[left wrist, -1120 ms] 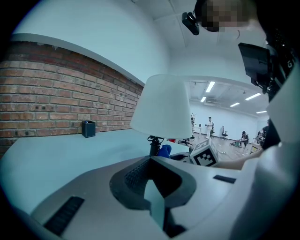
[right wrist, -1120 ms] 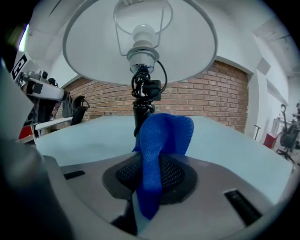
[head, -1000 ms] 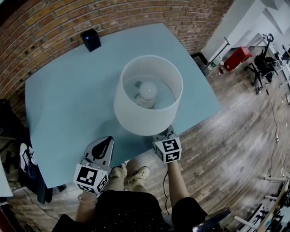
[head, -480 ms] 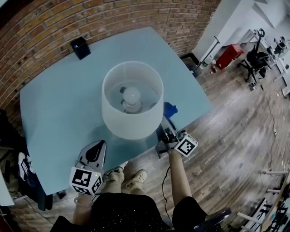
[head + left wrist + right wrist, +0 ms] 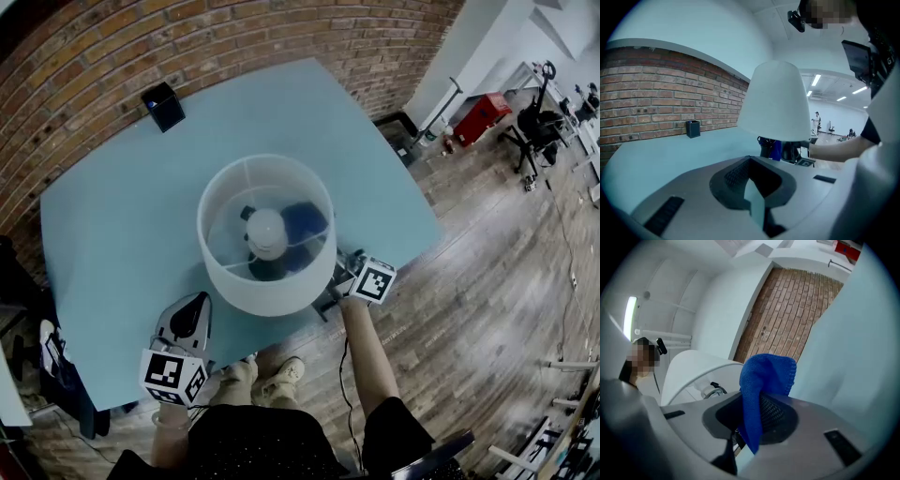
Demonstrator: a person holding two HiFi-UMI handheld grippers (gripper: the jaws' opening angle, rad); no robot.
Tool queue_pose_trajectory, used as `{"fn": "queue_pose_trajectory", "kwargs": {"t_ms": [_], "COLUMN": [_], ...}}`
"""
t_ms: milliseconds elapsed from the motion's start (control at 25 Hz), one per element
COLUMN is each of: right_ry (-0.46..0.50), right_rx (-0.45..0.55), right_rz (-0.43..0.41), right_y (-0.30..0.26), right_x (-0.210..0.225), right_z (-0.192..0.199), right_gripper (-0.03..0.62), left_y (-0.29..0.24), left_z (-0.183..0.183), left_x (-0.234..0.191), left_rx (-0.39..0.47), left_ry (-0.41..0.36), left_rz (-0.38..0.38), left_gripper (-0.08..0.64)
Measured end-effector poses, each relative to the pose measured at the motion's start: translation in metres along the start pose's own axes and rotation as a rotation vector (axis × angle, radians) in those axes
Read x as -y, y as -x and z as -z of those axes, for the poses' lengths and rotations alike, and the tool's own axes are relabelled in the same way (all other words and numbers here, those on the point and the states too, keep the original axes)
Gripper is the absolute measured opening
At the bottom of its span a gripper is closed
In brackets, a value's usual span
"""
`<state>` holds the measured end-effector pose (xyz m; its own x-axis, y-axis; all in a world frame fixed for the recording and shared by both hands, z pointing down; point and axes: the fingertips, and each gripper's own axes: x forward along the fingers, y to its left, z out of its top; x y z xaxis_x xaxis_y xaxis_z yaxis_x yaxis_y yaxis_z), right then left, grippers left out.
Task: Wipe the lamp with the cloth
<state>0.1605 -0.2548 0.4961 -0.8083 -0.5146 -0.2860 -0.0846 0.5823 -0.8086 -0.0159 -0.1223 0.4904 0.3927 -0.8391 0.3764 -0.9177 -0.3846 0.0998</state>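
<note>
A lamp with a white drum shade stands in the middle of the pale blue table; its bulb shows from above. My right gripper is shut on a blue cloth. It reaches in under the shade from the right, and only its marker cube sticks out in the head view. The cloth shows as a dark blue patch inside the shade, right of the bulb. My left gripper rests low at the table's near edge, shut and empty, pointing at the shade and the cloth below it.
A small black box stands at the table's far left by the brick wall. The table's right corner lies beside my right arm, with wooden floor beyond it. A red case and an office chair are far right.
My right gripper has swung from the front of the shade round to its right side, then in under the shade with the cloth. The left gripper has barely moved.
</note>
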Motion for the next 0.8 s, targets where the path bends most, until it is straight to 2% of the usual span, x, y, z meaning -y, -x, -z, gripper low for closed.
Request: {"fn": "queue_pose_trajectory", "kwargs": {"t_ms": [120, 240, 400, 480, 640, 720, 800], "right_ry": [-0.016, -0.001, 0.047, 0.043, 0.008, 0.007, -0.011], "right_rx": [-0.077, -0.166, -0.335, -0.386, -0.442, -0.433, -0.377], "right_rz": [0.008, 0.072, 0.213, 0.306, 0.482, 0.512, 0.519], "right_y": [-0.01, -0.013, -0.009, -0.005, 0.005, 0.009, 0.017], "right_x": [0.011, 0.028, 0.053, 0.067, 0.085, 0.088, 0.089], "right_z": [0.014, 0.03, 0.058, 0.067, 0.071, 0.07, 0.065], "right_gripper": [0.077, 0.077, 0.077, 0.077, 0.077, 0.077, 0.077], "left_y": [-0.01, -0.017, -0.024, -0.027, -0.03, -0.029, -0.028], "left_z": [-0.006, -0.008, -0.009, -0.009, -0.01, -0.01, -0.009], "left_x": [-0.005, -0.009, -0.015, -0.017, -0.019, -0.019, -0.018], "left_rx": [0.009, 0.008, 0.005, 0.005, 0.011, 0.015, 0.018], "left_ry": [0.002, 0.003, 0.012, 0.014, 0.018, 0.019, 0.02], "left_rz": [-0.004, -0.003, 0.0, 0.005, 0.018, 0.027, 0.036], "left_gripper": [0.009, 0.008, 0.009, 0.009, 0.008, 0.009, 0.008]}}
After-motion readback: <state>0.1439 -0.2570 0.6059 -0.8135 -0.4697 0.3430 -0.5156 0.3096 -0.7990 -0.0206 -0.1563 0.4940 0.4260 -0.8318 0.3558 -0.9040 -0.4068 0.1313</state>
